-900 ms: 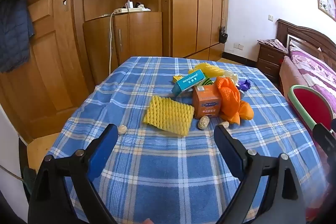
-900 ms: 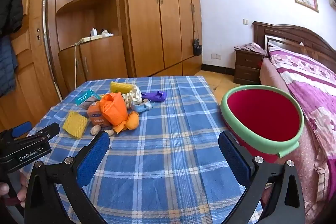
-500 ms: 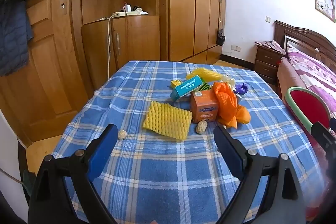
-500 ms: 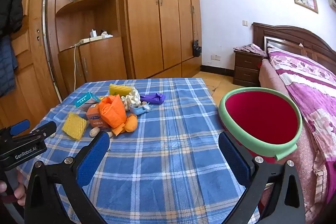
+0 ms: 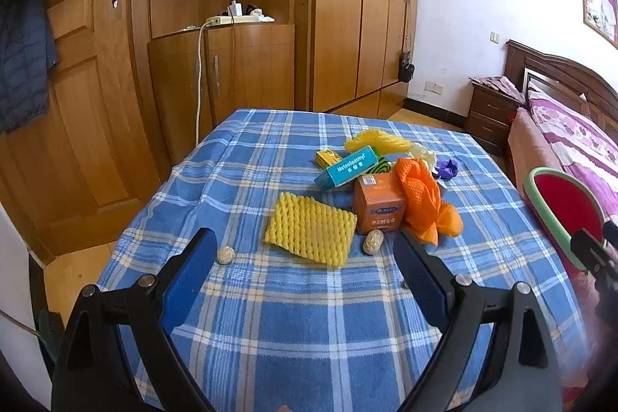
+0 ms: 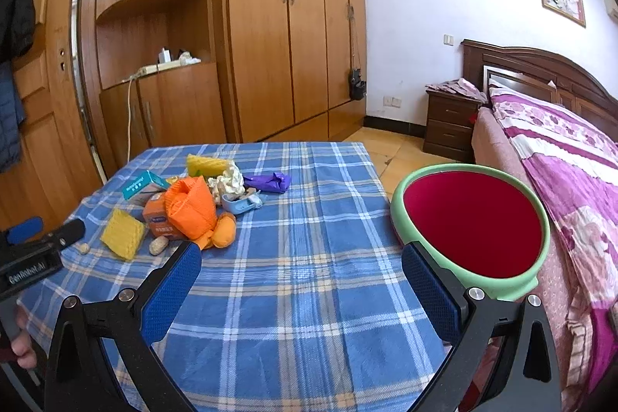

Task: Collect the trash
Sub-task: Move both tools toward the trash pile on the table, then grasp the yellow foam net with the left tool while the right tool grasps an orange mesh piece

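While left tool (image 5: 305,253) gapes, teal box (image 5: 346,168) lies long-axis rightward, rising

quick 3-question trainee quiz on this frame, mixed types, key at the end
1. True or false: the left tool is shut on the yellow foam net.
2. Which lies nearest the left tool? A) purple wrapper B) peanut C) teal box
3. Fill in: the red bin with the green rim stands off the table's ____ side.

Key: 1 false, both tools are open and hold nothing, right tool included. 2 B. 3 right.
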`<state>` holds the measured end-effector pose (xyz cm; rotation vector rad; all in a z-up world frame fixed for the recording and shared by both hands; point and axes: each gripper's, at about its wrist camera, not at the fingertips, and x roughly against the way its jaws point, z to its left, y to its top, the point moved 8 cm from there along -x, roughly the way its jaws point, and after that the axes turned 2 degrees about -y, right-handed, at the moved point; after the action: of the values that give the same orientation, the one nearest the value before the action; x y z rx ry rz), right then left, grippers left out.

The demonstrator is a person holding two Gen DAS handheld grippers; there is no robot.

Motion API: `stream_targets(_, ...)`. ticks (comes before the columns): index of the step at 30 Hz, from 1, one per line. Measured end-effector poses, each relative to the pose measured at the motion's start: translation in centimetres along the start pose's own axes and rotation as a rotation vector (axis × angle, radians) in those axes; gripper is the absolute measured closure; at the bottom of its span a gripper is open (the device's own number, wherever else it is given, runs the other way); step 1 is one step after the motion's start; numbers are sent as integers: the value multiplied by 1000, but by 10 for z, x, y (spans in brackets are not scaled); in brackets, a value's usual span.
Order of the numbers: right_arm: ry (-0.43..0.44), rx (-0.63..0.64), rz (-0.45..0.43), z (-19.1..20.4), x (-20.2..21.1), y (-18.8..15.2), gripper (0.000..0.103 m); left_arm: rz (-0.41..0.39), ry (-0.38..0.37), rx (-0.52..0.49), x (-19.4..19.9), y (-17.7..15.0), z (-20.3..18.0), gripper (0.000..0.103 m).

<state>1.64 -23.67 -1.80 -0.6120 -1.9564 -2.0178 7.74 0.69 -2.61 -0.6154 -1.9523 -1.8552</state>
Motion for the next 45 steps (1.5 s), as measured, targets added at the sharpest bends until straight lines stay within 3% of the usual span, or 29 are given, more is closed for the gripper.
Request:
stream_targets(11, 39, 6, 44, 0, -18, 1, 0, 28, 1, 38, -16, 1, 6, 10)
stream_targets(17, 33, 18, 75, -4, -27, -1, 0, 40, -51, 43, -22, -3, 0, 10)
stream_targets(26, 47, 25, 113, -5, -40, -1, 0, 78, 7, 29, -38, -4, 7, 10)
stream_targets(40, 79, 20, 196, -1, -62, 6, 0, 178, 18, -8, -76, -4, 6, 10)
stream_targets(45, 112, 18, 265, 5, -82, 6, 0, 219, 7, 43, -95, -8, 12, 12)
